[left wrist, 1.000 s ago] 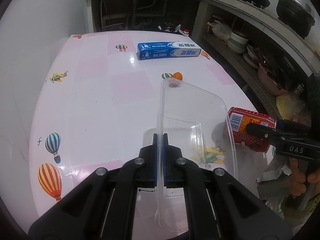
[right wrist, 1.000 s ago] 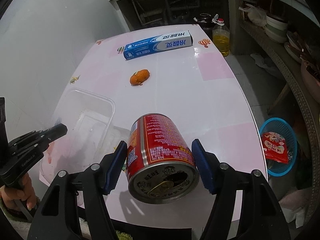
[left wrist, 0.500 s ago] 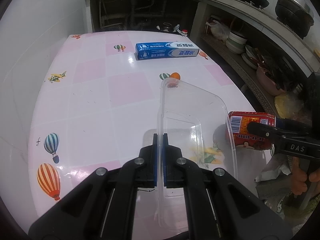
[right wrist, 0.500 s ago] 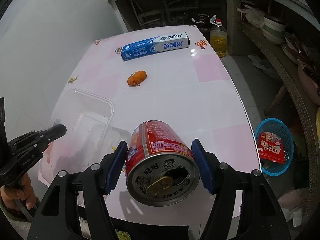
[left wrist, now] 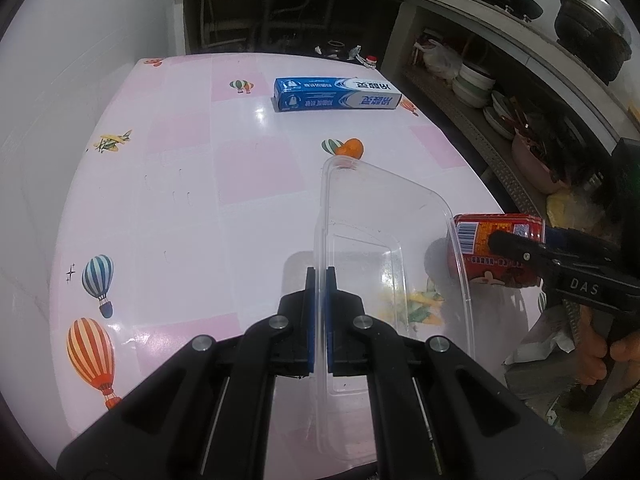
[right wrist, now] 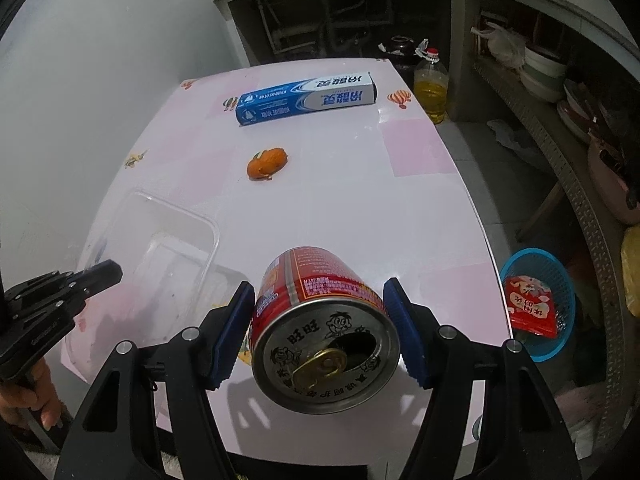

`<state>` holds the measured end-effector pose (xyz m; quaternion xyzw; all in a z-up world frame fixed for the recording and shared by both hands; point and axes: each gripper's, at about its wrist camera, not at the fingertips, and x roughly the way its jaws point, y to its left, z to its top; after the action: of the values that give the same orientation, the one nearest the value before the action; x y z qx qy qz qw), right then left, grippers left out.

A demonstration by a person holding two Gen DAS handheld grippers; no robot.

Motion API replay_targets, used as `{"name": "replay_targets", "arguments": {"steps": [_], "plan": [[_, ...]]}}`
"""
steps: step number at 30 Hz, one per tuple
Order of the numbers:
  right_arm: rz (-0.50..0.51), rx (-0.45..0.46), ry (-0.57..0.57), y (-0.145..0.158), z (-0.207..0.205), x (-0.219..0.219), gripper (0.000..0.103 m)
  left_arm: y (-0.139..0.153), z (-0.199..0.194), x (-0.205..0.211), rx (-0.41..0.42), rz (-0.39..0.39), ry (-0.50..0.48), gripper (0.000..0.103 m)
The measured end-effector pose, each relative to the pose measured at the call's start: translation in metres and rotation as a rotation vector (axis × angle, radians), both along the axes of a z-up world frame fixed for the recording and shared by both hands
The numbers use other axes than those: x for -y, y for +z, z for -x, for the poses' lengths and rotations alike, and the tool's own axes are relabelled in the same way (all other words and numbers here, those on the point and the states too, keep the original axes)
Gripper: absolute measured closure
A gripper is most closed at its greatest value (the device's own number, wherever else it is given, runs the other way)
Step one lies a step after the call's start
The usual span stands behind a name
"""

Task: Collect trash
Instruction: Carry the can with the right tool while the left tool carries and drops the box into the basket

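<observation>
left tongs (left wrist: 319, 280) clenched on clear tray (left wrist: 394, 216) rim | right tongs (right wrist: 320, 320) grasping red can (right wrist: 320, 320) | can held just right of tray, axis along tongs, opened end facing camera

The can (right wrist: 320, 320) in the right gripper (right wrist: 320, 330) has tipped: its opened top, seen nearly edge-on a second ago, now faces the right wrist camera more fully, and less of its red side shows

"DAS" is on the right gripper (left wrist: 516, 254); "旺旺" on the can (right wrist: 324, 332) top.
</observation>
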<state>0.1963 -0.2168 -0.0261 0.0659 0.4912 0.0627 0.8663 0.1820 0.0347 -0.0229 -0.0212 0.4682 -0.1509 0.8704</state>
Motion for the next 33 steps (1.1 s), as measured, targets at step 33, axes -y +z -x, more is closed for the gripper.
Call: {"name": "replay_targets", "arguments": {"steps": [33], "plan": [[-0.195,-0.025,-0.923,-0.067,0.184,0.321,0.039,-0.033,-0.099,0.431,-0.262,-0.060,-0.630,0.100]]}}
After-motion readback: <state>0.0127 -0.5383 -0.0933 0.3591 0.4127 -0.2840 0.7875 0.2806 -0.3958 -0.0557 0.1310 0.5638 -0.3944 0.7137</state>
